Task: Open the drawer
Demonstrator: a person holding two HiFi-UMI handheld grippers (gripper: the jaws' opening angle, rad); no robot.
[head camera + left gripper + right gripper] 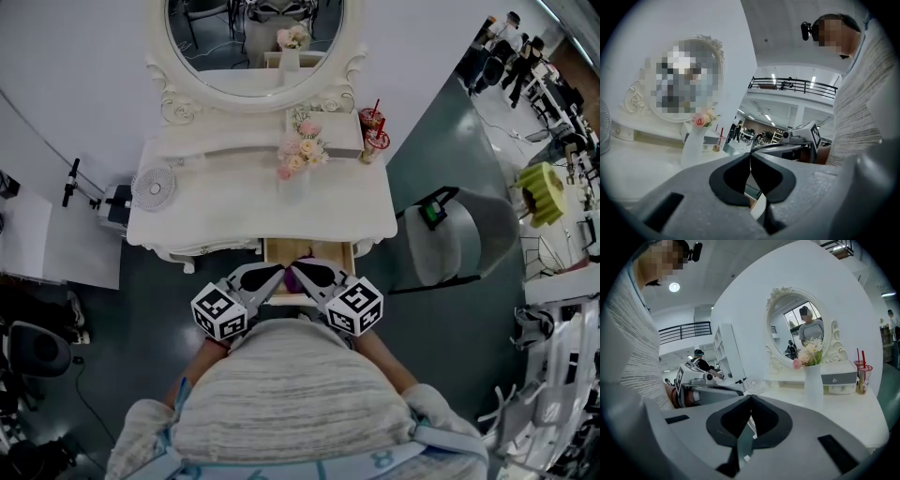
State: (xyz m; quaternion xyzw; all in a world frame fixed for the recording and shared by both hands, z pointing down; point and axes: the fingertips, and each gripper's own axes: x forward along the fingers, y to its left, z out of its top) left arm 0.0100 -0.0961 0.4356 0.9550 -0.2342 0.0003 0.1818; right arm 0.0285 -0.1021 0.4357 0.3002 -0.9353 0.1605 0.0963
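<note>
My left gripper [274,273] and right gripper [306,272], two in all, sit closed and empty at one open drawer [280,249]; the surface [225,216] carries one vase [293,178], one fan [153,186], one cup [373,133].

- Your left gripper [750,154] and right gripper [750,397] have matt grey plastic shells with smooth black pads [733,178]
- Your sweater [291,394] is ribbed knitted cloth
- The dressing table [234,220] before you is smooth white with a mild sheen
- The drawer [277,251] shows bare light wood inside
- The floor [441,131] is dark and glossy, throwing back light
</note>
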